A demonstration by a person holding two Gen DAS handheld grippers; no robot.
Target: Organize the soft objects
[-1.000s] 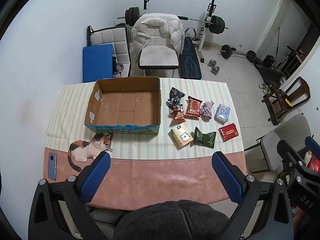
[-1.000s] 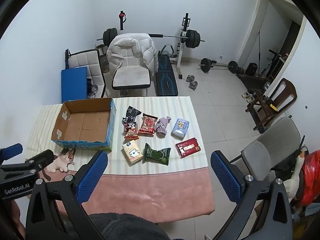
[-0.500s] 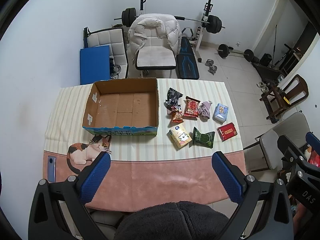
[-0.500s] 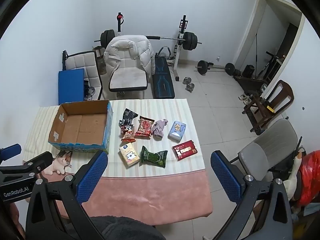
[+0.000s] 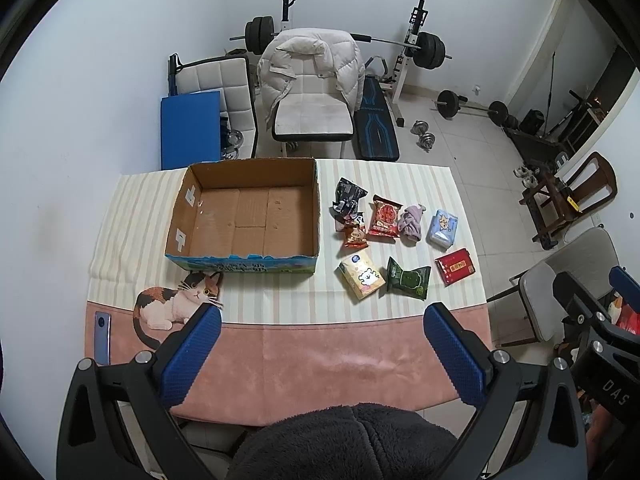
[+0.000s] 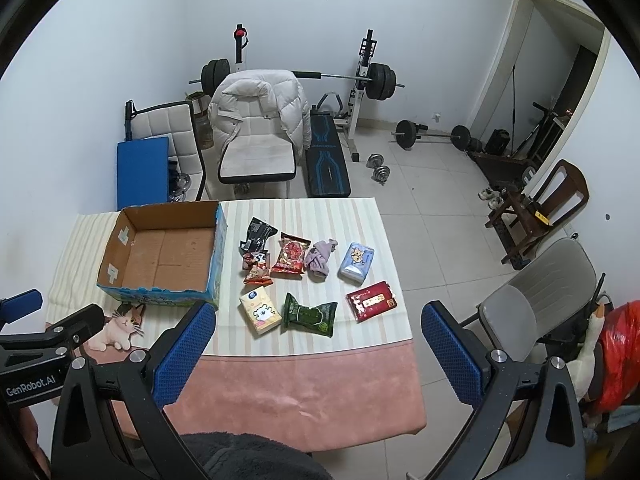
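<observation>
Blue rubber-padded fingers frame both views: the left gripper [image 5: 322, 354] and the right gripper [image 6: 316, 354] both hang spread wide and empty, high above the near pink edge of the cloth-covered table [image 5: 320, 364]. Beyond them lies a cluster of soft packets: a yellow tissue pack [image 6: 261, 315], a green crinkly snack bag [image 6: 309, 314] and a red flat packet [image 6: 372, 301], then a crumpled mauve cloth [image 6: 319, 260]. All sit well apart from the jaws, right of the open brown cardboard box [image 5: 248, 216] (apparently empty). Pinching a puffy bag off-centre could let it slip or burst; crowded neighbours might get dragged along.
</observation>
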